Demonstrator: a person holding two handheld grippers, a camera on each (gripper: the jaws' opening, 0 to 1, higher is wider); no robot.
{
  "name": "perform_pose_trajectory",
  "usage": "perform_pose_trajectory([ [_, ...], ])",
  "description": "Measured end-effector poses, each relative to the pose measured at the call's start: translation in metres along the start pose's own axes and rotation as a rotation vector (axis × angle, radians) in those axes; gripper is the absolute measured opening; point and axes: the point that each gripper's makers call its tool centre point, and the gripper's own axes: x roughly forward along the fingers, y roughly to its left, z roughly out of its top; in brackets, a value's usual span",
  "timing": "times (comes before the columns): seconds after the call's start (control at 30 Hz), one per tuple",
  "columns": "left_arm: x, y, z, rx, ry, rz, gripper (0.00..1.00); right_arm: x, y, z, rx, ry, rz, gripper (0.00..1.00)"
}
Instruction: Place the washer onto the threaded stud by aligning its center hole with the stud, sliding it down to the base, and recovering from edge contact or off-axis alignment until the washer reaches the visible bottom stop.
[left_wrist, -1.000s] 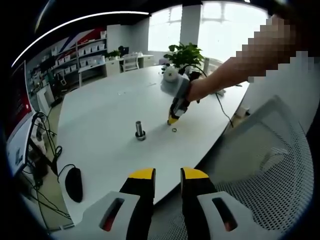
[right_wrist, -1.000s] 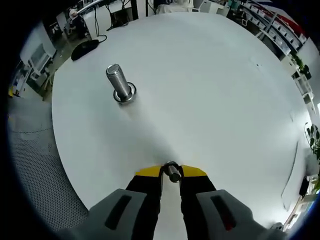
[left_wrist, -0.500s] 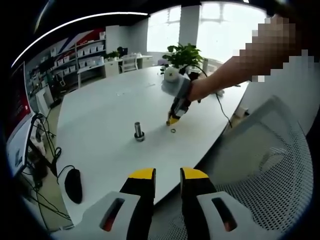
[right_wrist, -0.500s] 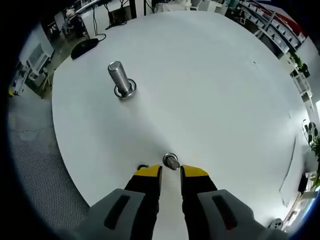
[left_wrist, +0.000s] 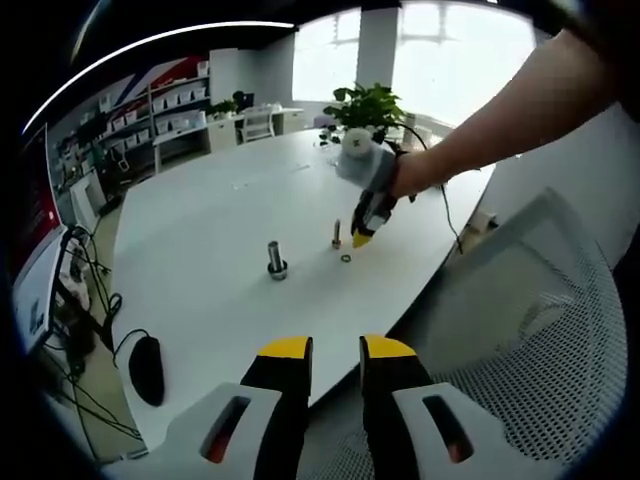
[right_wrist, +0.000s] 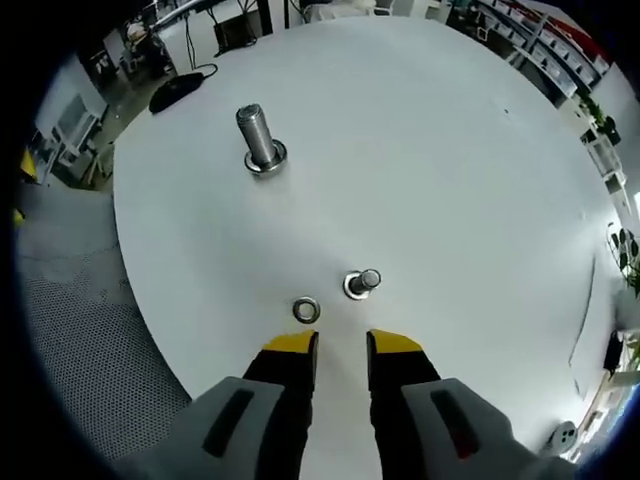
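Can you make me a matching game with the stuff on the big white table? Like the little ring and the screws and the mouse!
Things:
1. washer
2. small stud
3. big stud
4. computer mouse

Where it is, in the right gripper view:
A. standing upright just ahead of the right gripper's open jaws, on the right-hand side
B. lying flat on the table just ahead of the jaws, on the left-hand side
C. dark, by the far edge of the table
D. standing tall farther out, past the washer

Pairs: 1-B, 2-A, 3-D, 4-C
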Motion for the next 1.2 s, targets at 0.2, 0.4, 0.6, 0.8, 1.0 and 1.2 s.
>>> perform_pose_trajectory([
  [0.2, 0.000, 0.002, -0.001, -0.008, 0.001, 0.011, 0.17, 0.009, 0.016, 0.007, 0.049, -0.026, 0.047, 0.23],
  [0.4, 0.000, 0.003, -0.002, -0.010, 0.005, 0.013, 0.17, 0.019, 0.010, 0.010, -0.005, -0.015, 0.039, 0.23],
  [0.6, 0.000, 0.004, -0.002, -0.015, 0.008, 0.021, 0.17, 0.031, 0.000, 0.011, -0.023, -0.003, 0.039, 0.22],
  [0.8, 0.000, 0.005, -0.003, -0.018, 0.013, 0.020, 0.17, 0.038, -0.005, 0.020, -0.024, -0.021, 0.062, 0.17],
  [1.0, 0.001, 0.005, -0.003, -0.014, 0.011, 0.015, 0.16, 0.031, 0.008, 0.012, -0.106, -0.002, 0.093, 0.17],
  [1.2, 0.001, 0.004, -0.004, -0.014, 0.016, 0.014, 0.16, 0.029, 0.007, 0.016, -0.156, -0.002, 0.090, 0.17],
])
